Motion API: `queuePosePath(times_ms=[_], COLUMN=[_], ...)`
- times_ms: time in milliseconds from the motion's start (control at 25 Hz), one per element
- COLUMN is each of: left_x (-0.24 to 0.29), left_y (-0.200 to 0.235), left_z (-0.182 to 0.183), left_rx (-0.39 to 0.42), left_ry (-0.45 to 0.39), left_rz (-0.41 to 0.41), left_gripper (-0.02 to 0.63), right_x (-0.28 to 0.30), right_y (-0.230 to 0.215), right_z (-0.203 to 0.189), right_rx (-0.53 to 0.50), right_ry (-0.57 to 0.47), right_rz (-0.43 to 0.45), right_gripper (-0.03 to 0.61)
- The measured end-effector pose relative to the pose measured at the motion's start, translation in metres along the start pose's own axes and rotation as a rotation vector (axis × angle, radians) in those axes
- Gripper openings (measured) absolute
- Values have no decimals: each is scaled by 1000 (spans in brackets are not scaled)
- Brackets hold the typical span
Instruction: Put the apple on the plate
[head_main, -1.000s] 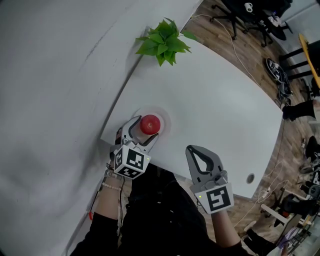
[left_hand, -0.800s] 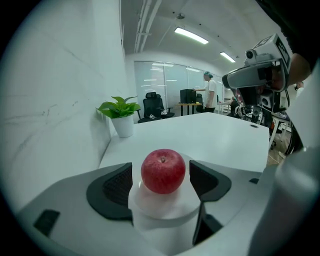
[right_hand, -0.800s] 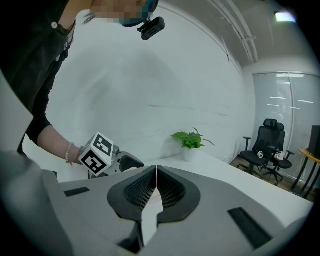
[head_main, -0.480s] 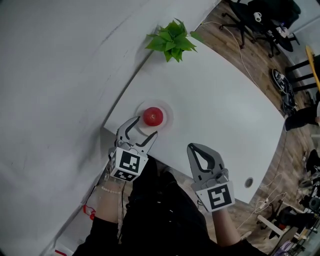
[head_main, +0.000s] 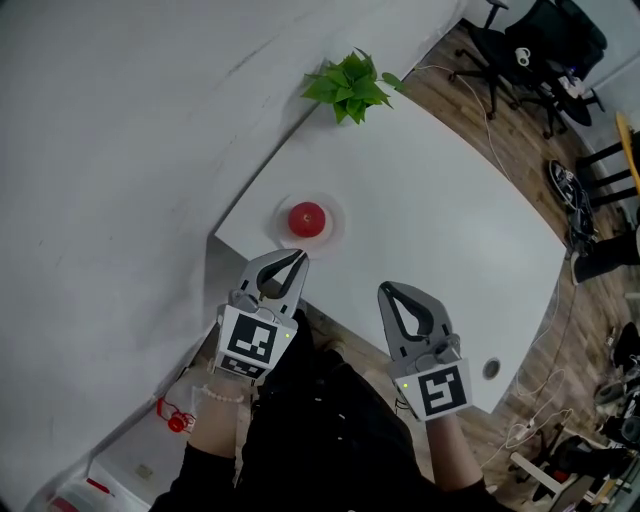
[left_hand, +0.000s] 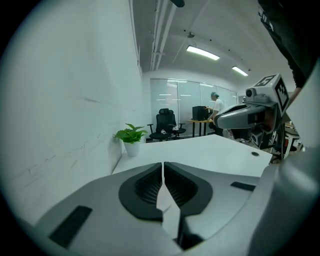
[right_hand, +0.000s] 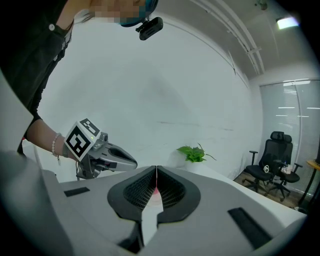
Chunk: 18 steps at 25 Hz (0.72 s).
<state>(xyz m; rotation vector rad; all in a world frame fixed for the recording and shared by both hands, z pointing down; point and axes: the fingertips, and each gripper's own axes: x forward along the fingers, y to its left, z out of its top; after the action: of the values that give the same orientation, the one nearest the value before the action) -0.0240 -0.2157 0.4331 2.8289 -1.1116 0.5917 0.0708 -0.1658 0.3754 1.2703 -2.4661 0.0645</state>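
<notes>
A red apple (head_main: 307, 218) rests on a small white plate (head_main: 336, 224) near the corner of the white table (head_main: 430, 200). My left gripper (head_main: 295, 259) is lifted just short of the plate, off the apple; its jaws are closing and the tips meet with nothing between them (left_hand: 163, 165). My right gripper (head_main: 386, 291) hovers at the table's near edge, shut and empty (right_hand: 156, 170). In the right gripper view a red sliver of the apple (right_hand: 157, 192) shows through the slit between its jaws, and the left gripper (right_hand: 112, 158) is in view at the left.
A potted green plant (head_main: 350, 85) stands at the far table corner by the white wall (head_main: 120, 150). A round cable hole (head_main: 491, 369) is near the front right edge. Office chairs (head_main: 530, 45) and cables lie on the wooden floor beyond.
My left gripper has let go of the apple, pulled back and up from the plate, and its jaws have shut. The apple stays on the plate. The right gripper rose slightly.
</notes>
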Motion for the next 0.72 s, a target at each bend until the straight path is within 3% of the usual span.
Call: queuePosePath(times_ms=[360, 720], left_x=[-38, -75], left_y=[-41, -52], left_z=[49, 84], left_rx=[72, 6], left_ry=[-30, -61], left_rz=[24, 128], left_gripper=[20, 18], right_x=[-40, -61], right_y=[-2, 4], right_z=[24, 42], right_rx=[-39, -84], right_ry=[-84, -141], right_rz=[-6, 27], right_gripper=[41, 41])
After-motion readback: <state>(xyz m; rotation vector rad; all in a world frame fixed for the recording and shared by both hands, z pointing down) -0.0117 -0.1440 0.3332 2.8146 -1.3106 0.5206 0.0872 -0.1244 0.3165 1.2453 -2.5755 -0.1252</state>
